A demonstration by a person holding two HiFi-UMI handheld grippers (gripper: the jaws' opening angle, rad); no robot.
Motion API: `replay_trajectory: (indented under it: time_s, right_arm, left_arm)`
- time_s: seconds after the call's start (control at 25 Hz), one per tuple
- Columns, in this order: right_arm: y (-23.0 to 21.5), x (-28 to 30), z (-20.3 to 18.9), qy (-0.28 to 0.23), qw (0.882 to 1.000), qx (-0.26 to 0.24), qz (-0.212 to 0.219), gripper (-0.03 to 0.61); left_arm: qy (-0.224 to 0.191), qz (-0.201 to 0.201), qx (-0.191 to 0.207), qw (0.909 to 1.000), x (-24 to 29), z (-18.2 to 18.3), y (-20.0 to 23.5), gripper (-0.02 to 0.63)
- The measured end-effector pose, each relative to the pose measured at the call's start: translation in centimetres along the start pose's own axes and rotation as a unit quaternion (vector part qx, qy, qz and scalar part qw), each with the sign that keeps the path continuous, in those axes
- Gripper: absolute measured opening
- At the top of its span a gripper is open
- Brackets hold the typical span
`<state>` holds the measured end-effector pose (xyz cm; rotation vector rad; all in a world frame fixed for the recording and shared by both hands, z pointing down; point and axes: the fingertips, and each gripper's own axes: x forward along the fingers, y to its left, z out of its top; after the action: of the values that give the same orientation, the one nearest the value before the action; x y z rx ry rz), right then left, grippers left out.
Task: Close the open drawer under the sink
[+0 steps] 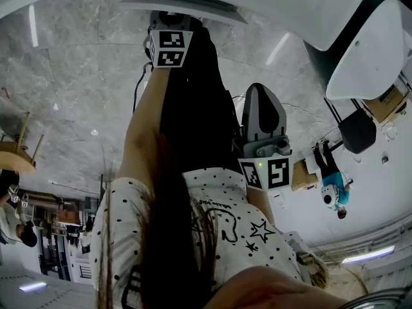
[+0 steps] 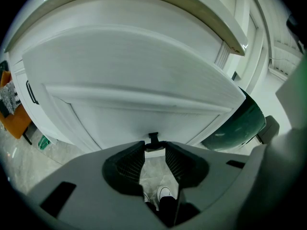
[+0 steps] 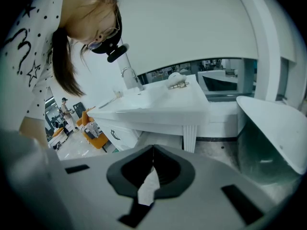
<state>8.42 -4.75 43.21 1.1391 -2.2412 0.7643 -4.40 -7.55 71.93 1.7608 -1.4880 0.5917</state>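
Note:
A white drawer front [image 2: 139, 107] fills the left gripper view, with a small black handle [image 2: 153, 139] at its lower edge. My left gripper [image 2: 154, 148] has its jaws closed on that handle, the tips pressed against both its sides. In the head view the left gripper [image 1: 170, 42] is held out far ahead, against a white panel [image 1: 187, 2]. My right gripper [image 3: 153, 150] is shut with nothing in it and hangs back, facing the white sink [image 3: 158, 104] and its tap [image 3: 128, 75]. In the head view the right gripper [image 1: 264, 148] sits close to my body.
A white and dark green tub-like fixture [image 3: 268, 143] stands right of the sink, also seen as the fixture [image 2: 240, 123] in the left gripper view. Orange chairs [image 3: 93, 139] and other people [image 3: 64, 108] are at the far left. A marble floor [image 1: 77, 76] lies below.

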Motion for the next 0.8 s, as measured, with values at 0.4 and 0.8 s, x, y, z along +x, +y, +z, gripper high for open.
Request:
replay_trajectory:
  time_s: [0.4, 0.8]
  right_arm:
    - [-0.2, -0.2, -0.1, 0.001, 1.000, 0.003, -0.002, 0.012]
    - [0.0, -0.4, -0.4, 0.002, 1.000, 0.005, 0.002, 0.014]
  left_arm:
    - [-0.014, 0.001, 0.002, 0.9999, 1.2, 1.8, 0.2, 0.137]
    - [-0.030, 0.003, 0.003, 0.9995, 1.9, 3.6, 0.5, 0.137]
